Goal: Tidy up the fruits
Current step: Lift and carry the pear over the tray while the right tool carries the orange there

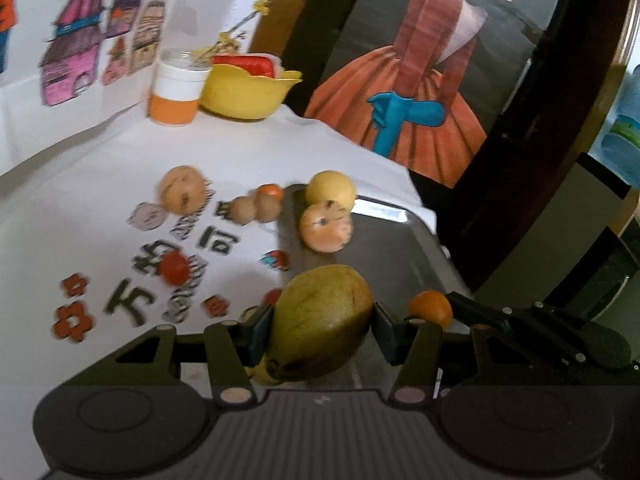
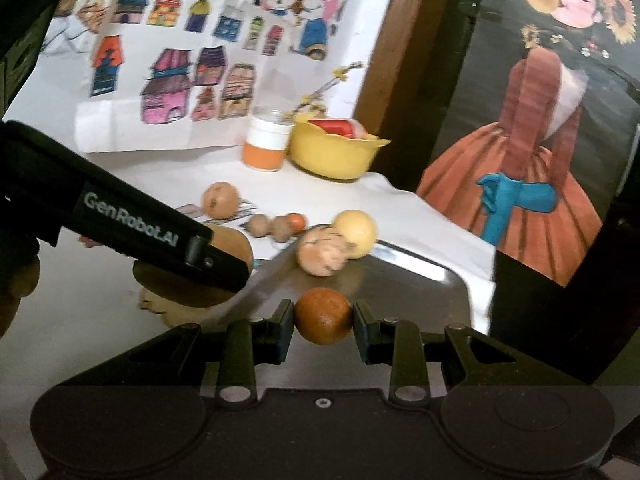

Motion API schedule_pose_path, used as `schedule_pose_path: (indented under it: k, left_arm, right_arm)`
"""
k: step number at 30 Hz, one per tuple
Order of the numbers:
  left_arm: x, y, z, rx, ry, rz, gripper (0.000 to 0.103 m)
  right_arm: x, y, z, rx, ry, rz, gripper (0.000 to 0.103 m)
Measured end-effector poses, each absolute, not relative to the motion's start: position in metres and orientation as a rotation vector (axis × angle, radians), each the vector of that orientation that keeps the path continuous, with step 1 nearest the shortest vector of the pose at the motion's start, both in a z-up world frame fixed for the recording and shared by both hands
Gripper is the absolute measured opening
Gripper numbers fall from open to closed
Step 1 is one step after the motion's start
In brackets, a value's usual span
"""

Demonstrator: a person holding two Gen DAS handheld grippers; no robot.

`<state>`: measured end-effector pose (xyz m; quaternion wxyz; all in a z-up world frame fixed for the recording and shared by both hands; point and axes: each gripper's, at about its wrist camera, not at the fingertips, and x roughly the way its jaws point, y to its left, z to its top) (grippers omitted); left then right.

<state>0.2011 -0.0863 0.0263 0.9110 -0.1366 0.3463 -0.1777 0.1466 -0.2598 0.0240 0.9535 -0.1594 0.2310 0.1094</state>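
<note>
From your left wrist camera, your left gripper (image 1: 322, 330) is clamped on a green-yellow mango (image 1: 320, 322), one finger pressed to each side of it. The mango hangs over the near left edge of a shiny metal tray (image 1: 392, 256). The white tablecloth (image 1: 120, 168) carries large black characters; 万 and 可 can be read, the others are blurred. On the tray's far end sit a yellow round fruit (image 1: 331, 189) and, touching it, a peach-coloured fruit (image 1: 326, 227). An orange fruit (image 1: 431, 309) shows just right of the mango, with your right gripper's black arm beside it. On the cloth lie a tan fruit (image 1: 182, 189), 2 small brown fruits (image 1: 256, 207) and a small red fruit (image 1: 174, 267). At the back stand a jar (image 1: 176, 88) with an orange band and a yellow bowl (image 1: 248, 90).

From your right wrist camera, your right gripper (image 2: 323, 317) is closed on the orange fruit (image 2: 323, 316), held over the tray (image 2: 420, 280). Your left gripper (image 2: 132, 224) crosses from the left, and its side reads "GenRobot.AI"; it partly hides the mango (image 2: 224, 246). The peach-coloured fruit (image 2: 320, 254) and yellow round fruit (image 2: 356, 233) lie touching at the tray's far edge. Beyond them are the tan fruit (image 2: 220, 199), the small brown fruits (image 2: 272, 226), the jar (image 2: 266, 140) and the bowl (image 2: 336, 152), with drawings of houses (image 2: 172, 92) on the wall behind.
</note>
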Motion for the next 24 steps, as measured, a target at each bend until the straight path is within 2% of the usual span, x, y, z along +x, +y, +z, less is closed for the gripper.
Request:
schedule_pose_path:
  k: [24]
  left_arm:
    - [0.288,-0.182,0.02,-0.171,0.724,-0.435,0.057]
  right_arm:
    - [0.238,-0.342,0.018,-0.327,0.463,0.211,0.033]
